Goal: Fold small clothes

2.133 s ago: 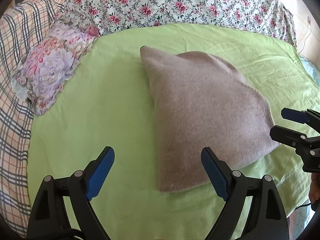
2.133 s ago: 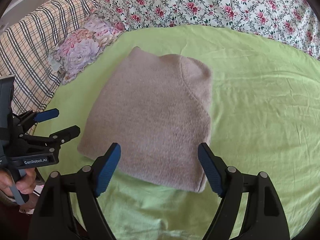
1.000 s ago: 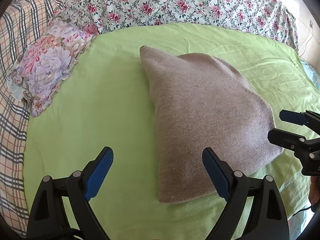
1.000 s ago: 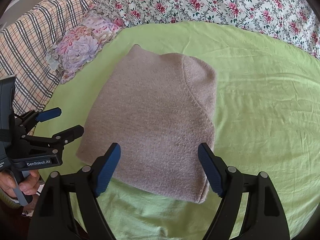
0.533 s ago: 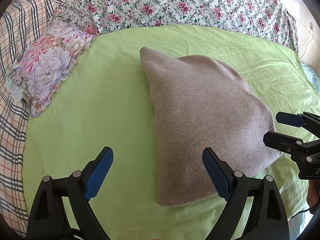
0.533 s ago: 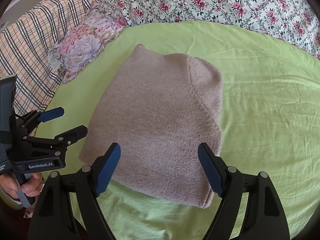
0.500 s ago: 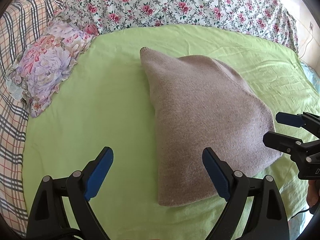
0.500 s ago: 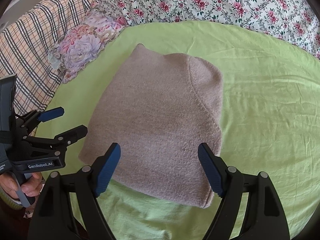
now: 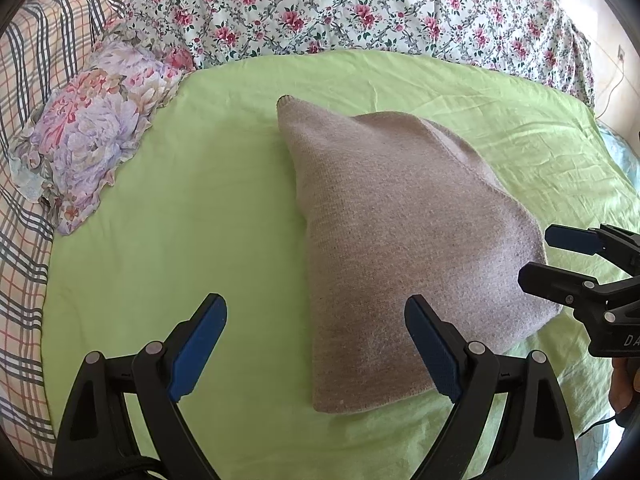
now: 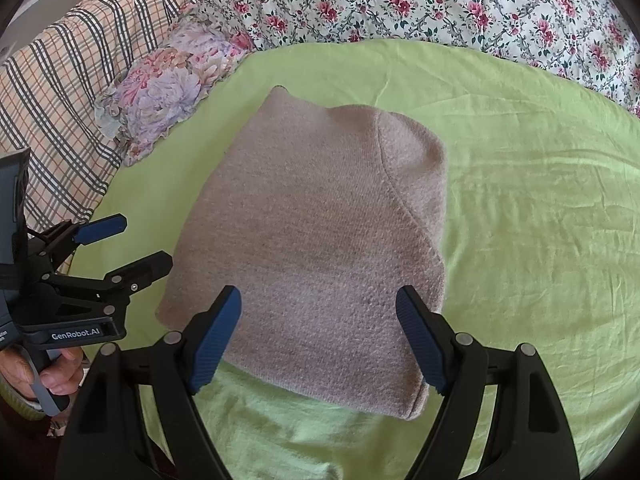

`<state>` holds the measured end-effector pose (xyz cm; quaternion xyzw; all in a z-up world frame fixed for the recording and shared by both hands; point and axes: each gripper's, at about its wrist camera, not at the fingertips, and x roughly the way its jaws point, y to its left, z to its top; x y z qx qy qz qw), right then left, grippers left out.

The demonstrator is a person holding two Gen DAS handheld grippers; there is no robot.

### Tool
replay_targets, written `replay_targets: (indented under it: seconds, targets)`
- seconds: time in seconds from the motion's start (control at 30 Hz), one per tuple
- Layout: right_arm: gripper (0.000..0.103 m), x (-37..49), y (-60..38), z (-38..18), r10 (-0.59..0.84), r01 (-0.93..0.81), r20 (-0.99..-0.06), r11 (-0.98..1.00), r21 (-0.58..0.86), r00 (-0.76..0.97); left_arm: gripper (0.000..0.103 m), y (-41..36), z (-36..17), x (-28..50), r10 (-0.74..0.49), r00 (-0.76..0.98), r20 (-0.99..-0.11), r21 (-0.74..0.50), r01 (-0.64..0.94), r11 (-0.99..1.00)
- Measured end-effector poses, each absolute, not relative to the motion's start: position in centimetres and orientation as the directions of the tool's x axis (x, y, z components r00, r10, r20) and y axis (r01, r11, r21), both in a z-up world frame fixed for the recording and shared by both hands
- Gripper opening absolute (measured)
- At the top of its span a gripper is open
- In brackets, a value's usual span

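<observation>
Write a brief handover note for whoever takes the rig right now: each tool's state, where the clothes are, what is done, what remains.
Left tool: open, empty, hovering by the near left edge of the knitted garment.
Right tool: open, empty, above its near edge.
The beige garment lies folded into a compact shape on the green sheet, touching neither tool.
Done: this piece looks folded.
Left: possibly tidy or move it; no other clothes in view.

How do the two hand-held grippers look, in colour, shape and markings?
Both look alike. The left hand-held gripper has a black plastic frame with two angled arms, silver rivets at the joints and ribbed blue pads on its fingers. The right hand-held gripper has the same build. On the left one's side, the right wrist view shows white "GenRobot.AI" lettering and a grey trigger strap.
</observation>
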<state>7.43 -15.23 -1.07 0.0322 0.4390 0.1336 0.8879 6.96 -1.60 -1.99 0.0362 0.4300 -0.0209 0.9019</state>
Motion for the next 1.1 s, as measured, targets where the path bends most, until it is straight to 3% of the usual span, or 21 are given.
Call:
replay_targets:
  seconds: [1.1]
  targets:
    - [0.08,7.02,-14.63,-0.85,0.276,-0.211,-0.759,0.96,0.185,0.589,0.091,-1.82,-1.92,6.71,-0.018,0.627,-0.778,0.037,0.075,0.996]
